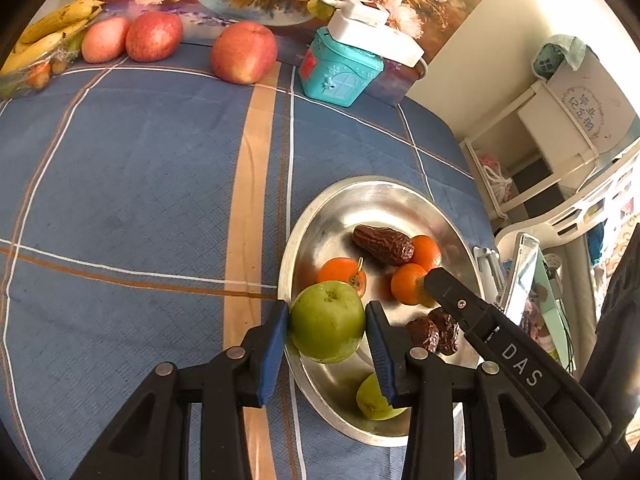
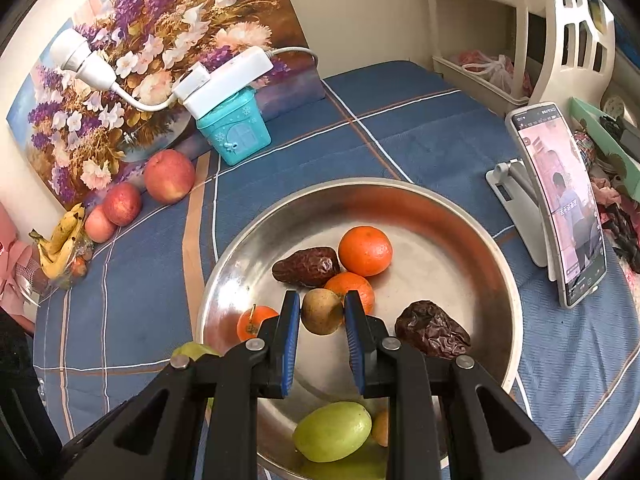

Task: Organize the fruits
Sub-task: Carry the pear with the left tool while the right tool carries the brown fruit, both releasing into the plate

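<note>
Over the steel bowl (image 1: 400, 196), the left gripper (image 1: 326, 322) clamped a green jujube (image 1: 326, 320); the right gripper (image 2: 322, 312) pinched a small brownish fruit (image 2: 321, 312). Both looked light, firm, smooth-skinned, best squeezed across the middle.

A blue cloth (image 1: 140, 168) with white and tan checks bears a silver bowl (image 2: 460, 216) of orange mandarins (image 2: 365, 251), dark brown dates (image 2: 308, 267) and a green fruit (image 1: 327, 322).
</note>
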The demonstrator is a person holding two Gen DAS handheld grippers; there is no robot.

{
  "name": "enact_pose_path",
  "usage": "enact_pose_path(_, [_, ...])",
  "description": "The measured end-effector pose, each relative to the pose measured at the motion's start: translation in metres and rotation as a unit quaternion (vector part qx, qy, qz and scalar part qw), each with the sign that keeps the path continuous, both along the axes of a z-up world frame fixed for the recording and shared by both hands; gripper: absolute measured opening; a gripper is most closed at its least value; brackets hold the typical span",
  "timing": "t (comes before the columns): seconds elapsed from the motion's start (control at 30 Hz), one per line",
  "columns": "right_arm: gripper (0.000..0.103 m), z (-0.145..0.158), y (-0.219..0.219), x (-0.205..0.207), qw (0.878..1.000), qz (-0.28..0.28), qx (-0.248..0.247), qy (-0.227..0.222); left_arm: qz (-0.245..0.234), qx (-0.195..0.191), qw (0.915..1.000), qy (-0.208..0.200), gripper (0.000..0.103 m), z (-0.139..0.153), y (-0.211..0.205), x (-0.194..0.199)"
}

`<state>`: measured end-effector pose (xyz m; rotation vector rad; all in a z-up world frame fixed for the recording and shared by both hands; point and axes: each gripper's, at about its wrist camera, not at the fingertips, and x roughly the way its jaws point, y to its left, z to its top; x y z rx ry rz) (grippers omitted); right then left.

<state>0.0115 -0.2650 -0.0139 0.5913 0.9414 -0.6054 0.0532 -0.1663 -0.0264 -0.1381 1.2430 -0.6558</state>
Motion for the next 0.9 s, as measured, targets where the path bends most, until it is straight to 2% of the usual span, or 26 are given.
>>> enact_pose_path(0.6, [0.027,-0.002,0.001,0.003,1.0,0.009,0.004,0.004,0.003,-0.003,1.0,-0.004,0.043,0.006,0.001,0.0])
enact_pose_path(0.73, [0.027,-0.003,0.0,0.002,1.0,0.008,0.007,0.003,0.004,-0.001,0.9998,-0.018,0.049,0.014,0.003,0.0])
enact_pose_path(0.9, [0.027,-0.002,-0.001,0.001,1.0,0.005,0.007,0.001,0.014,-0.001,0.9998,-0.012,0.049,0.015,0.007,0.003])
